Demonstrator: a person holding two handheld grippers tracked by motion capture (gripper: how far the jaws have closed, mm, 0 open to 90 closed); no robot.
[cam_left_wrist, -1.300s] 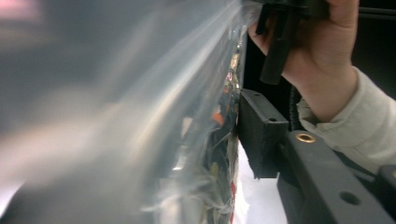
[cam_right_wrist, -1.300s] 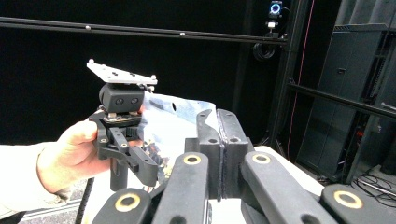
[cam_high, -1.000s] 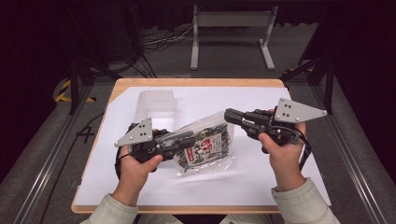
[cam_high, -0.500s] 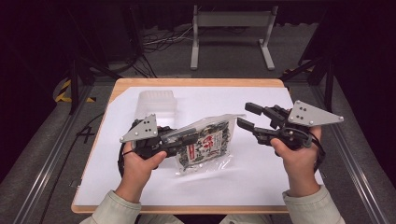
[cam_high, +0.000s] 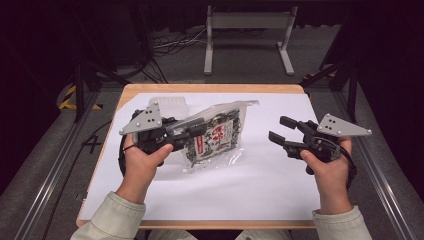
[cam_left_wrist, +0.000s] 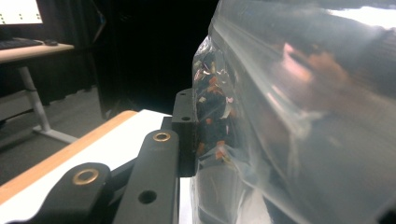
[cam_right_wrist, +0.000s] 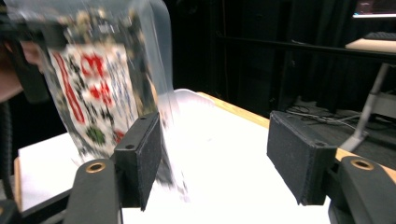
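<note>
Item: clear plastic bag (cam_high: 215, 132) holding a printed dark packet (cam_high: 212, 139) of dried food, raised off the white sheet (cam_high: 260, 185) on the wooden table (cam_high: 210, 88), at about 11 o'clock of table centre. Holder: left gripper (cam_high: 200, 131), jaws clamped on the bag's near-left side; in the left gripper view one black pad (cam_left_wrist: 187, 133) presses flat against the film with the contents bunched beside it. Second tool: right gripper (cam_high: 282, 129), at 3 o'clock of the bag and well apart from it; its jaws have just been opening and stand wide with nothing between them, the bag seen beyond the left pad (cam_right_wrist: 142, 158) in the right gripper view. Also present: a translucent lidded container (cam_high: 167, 104) at 12 o'clock of the left hand (cam_high: 142, 160), just behind the bag. Condition notes: the bag hangs from one grip only, so the slick film could likely slide through the pads and drop. The free end sags toward 5 o'clock and may swing or fold, spoiling a clean second grasp. A bite at the loose film edge would probably catch plastic alone and tear or stretch it.
</note>
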